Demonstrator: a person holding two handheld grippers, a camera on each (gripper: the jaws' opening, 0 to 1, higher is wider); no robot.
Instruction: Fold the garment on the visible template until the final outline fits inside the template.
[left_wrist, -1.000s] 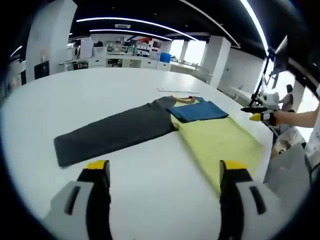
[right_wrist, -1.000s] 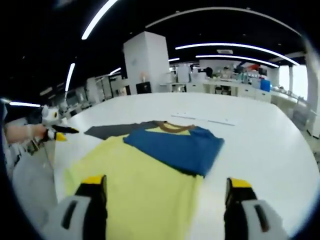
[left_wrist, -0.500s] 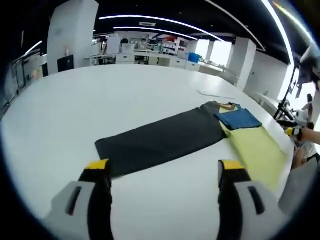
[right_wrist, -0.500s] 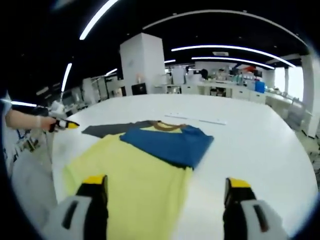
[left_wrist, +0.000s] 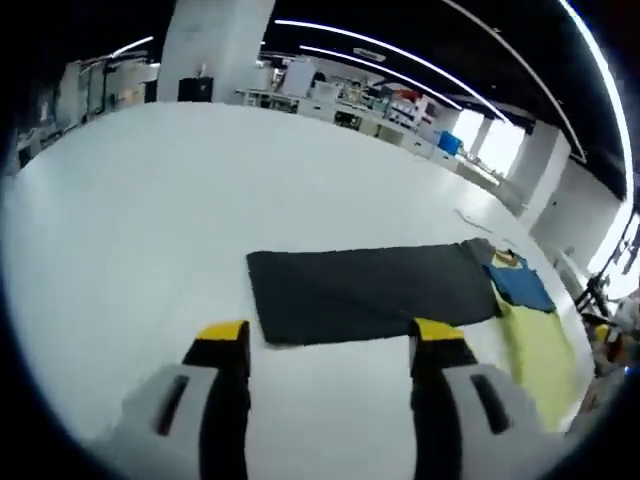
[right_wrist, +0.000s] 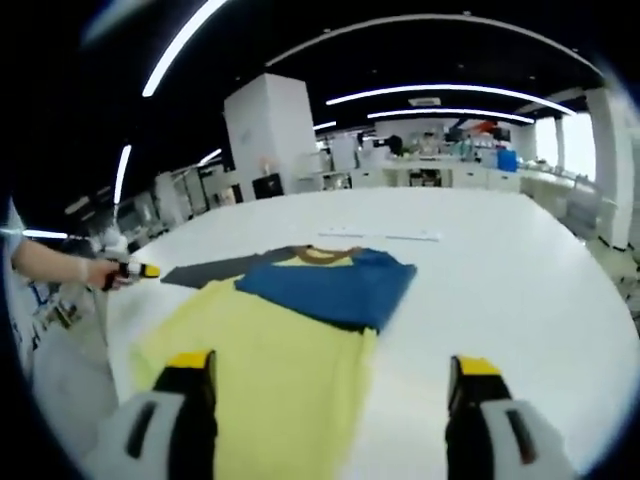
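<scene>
yellow shirt body (right_wrist: 270, 380) cut off at bottom edge, distant shelving (left_wrist: 350, 100) blurred

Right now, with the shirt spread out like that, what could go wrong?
The long dark sleeve lies stretched far out across the white table. If the open left tongs pinch only its edge, it may bunch up instead of folding flat. The blue sleeve is already folded over the yellow body; tugging with the right tongs could pull that fold loose.

Yellow garment (right_wrist: 270, 365) flat on white table, blue sleeve (right_wrist: 330, 283) folded across chest, dark sleeve (left_wrist: 370, 292) outstretched.
</scene>
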